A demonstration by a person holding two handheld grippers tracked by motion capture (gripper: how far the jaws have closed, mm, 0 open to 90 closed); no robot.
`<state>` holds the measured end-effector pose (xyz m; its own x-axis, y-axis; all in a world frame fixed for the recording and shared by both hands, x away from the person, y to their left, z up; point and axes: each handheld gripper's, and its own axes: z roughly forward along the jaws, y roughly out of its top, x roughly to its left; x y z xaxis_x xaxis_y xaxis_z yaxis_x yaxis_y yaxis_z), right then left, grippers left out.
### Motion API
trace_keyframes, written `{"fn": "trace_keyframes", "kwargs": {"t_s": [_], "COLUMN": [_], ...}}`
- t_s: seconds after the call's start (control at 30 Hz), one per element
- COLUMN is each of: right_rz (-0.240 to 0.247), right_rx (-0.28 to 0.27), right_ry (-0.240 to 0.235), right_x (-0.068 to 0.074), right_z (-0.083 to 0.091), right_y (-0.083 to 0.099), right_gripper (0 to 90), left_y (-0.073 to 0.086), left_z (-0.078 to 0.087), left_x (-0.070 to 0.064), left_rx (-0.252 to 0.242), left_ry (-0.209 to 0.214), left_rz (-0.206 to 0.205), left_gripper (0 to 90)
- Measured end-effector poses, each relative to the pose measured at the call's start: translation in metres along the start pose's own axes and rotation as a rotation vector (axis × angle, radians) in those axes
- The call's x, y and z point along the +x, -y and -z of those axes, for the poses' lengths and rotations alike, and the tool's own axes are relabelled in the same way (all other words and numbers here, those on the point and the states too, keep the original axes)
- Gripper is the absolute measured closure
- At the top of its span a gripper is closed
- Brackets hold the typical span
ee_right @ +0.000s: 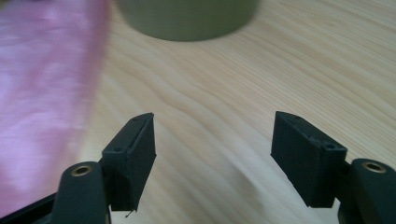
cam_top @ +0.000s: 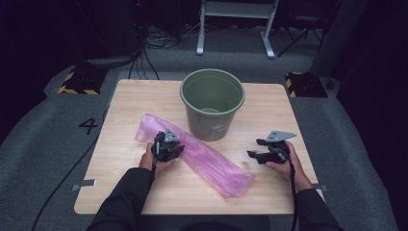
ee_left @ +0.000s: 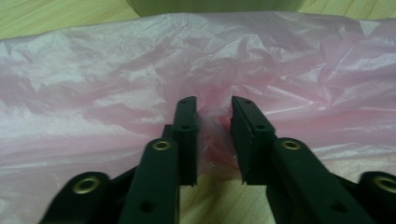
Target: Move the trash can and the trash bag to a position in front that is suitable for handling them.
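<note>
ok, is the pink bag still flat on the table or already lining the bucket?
Flat. The pink bag lies stretched on the table beside the upright bucket, none over its rim.

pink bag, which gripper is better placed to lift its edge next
Left. The left gripper already has a fold of the pink bag between its jaws, while the right gripper hangs open above bare table.

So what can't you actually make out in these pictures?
- High view: the left claw covers part of the pink bag, so its grip is hidden.
- High view: the bucket wall hides most of its floor.
- Left gripper view: the bucket is cut off by the top edge.
- Right gripper view: the bag is blurred.
</note>
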<state>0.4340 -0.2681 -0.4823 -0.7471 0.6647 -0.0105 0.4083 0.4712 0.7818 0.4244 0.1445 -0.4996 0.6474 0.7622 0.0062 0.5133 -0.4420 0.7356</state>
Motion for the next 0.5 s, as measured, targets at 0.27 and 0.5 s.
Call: {"fn": "trace_keyframes", "kwargs": {"t_s": [0.27, 0.5], "right_rz": [-0.059, -0.134], "right_rx": [0.019, 0.015], "right_ry": [0.112, 0.129], "right_x": [-0.023, -0.037], "right_z": [0.001, 0.002], "right_y": [0.013, 0.021], "right_gripper": [31.8, 31.5], "left_y": [0.001, 0.001], "left_z": [0.0, 0.001], "left_x": [-0.001, -0.001], "left_rx": [-0.013, -0.034], "left_ry": [-0.002, -0.016], "left_rz": [-0.012, -0.022], "left_gripper": [86.7, 88.9]}}
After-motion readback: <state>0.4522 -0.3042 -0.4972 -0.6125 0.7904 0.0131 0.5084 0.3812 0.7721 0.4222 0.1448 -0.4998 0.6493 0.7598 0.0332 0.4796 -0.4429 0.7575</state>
